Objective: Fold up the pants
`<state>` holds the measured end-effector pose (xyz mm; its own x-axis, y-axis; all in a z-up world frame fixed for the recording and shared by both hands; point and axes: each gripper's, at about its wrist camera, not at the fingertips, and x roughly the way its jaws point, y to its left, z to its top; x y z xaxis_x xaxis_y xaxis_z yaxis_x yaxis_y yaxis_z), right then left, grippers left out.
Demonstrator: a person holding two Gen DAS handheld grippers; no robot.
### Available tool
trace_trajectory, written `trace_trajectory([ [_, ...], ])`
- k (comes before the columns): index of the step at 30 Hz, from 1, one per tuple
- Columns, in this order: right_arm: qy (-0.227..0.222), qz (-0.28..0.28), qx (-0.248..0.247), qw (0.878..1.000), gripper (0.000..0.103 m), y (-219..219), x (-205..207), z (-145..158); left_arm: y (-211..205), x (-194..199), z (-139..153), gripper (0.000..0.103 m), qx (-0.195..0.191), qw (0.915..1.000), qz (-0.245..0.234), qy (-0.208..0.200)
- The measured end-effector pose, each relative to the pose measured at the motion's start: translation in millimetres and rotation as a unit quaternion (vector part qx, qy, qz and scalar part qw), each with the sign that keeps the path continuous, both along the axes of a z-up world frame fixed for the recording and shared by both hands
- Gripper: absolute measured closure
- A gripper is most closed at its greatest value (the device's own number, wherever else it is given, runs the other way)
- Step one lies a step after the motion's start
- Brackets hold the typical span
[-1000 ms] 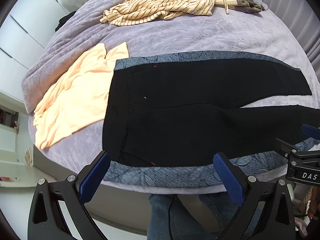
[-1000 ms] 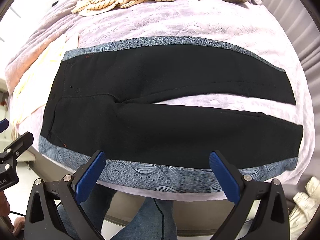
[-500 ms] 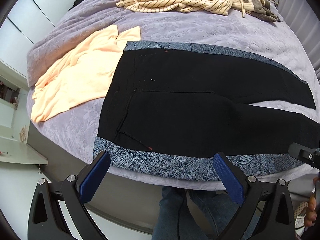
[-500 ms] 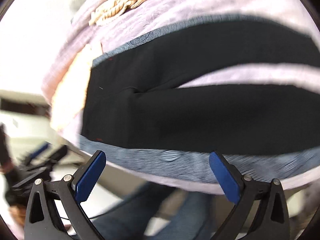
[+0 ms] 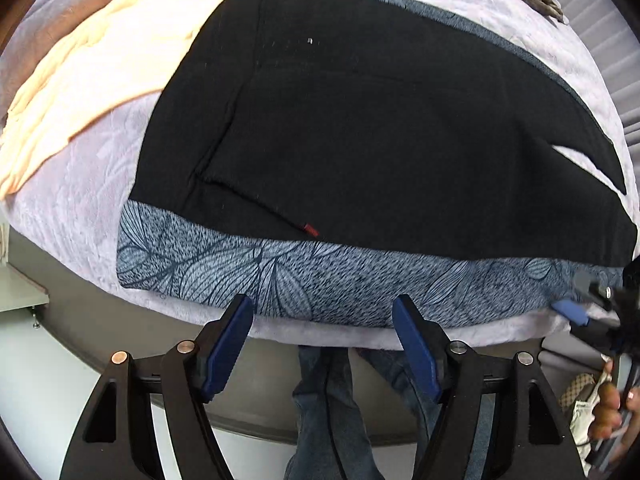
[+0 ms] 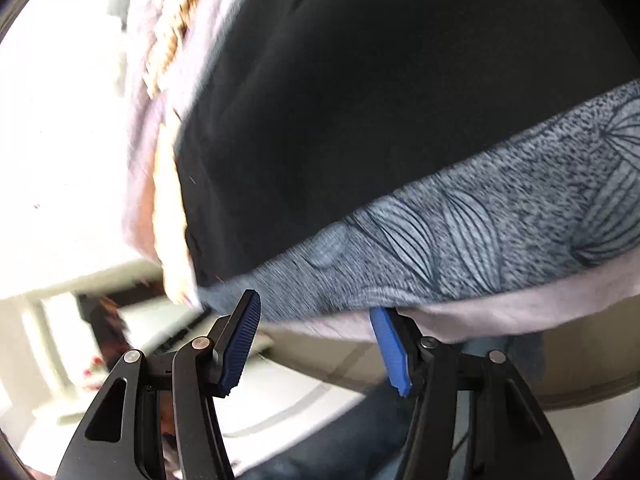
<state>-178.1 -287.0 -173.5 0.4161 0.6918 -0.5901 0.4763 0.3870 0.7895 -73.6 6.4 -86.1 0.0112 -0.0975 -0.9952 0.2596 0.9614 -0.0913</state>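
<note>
Pants [image 5: 380,128], black soft-knit with a grey leaf-printed stripe [image 5: 320,276] down each outer seam, are laid flat across the lilac quilted bed [image 5: 72,208], waistband toward the left and legs running off to the right, the near stripe lying along the bed's front edge. The left hand-held gripper [image 5: 322,336] is held just short of that stripe near the hip, its blue-padded jaws spread apart and nothing between them. The right hand-held gripper [image 6: 314,342] is seen in a blurred view, jaws likewise apart and empty, poised under the same striped edge [image 6: 480,232] further along the leg; whether a pad touches the bedcover cannot be told.

The step in hand is judged to be the pick-up of the near side seam, so that one leg can be carried over onto the other. For a clean fold, both layers of the stripe should be pinched, the bedcover beneath left out of the bite. The two grips are best spaced widely, hip and lower leg, and lifted together so the cloth is not dragged askew. The pale orange garment [image 5: 92,64] touching the waistband should be left undisturbed, and the far seam [image 5: 440,12] used as the line to match.
</note>
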Motion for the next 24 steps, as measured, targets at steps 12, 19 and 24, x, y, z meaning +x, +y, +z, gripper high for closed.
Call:
trace_trajectory([
  [12,-0.016,-0.012,0.012,1.000,0.040,33,20,-18,23,4,-6,0.022,-0.022,0.9994,0.026,0.002],
  [19,-0.023,0.007,0.071,0.997,0.040,69,67,-24,30,-3,-13,0.022,-0.087,0.9943,0.052,0.031],
  [24,-0.099,-0.009,0.099,0.990,0.039,55,76,28,35,-1,-16,0.022,-0.204,0.9714,0.102,0.067],
])
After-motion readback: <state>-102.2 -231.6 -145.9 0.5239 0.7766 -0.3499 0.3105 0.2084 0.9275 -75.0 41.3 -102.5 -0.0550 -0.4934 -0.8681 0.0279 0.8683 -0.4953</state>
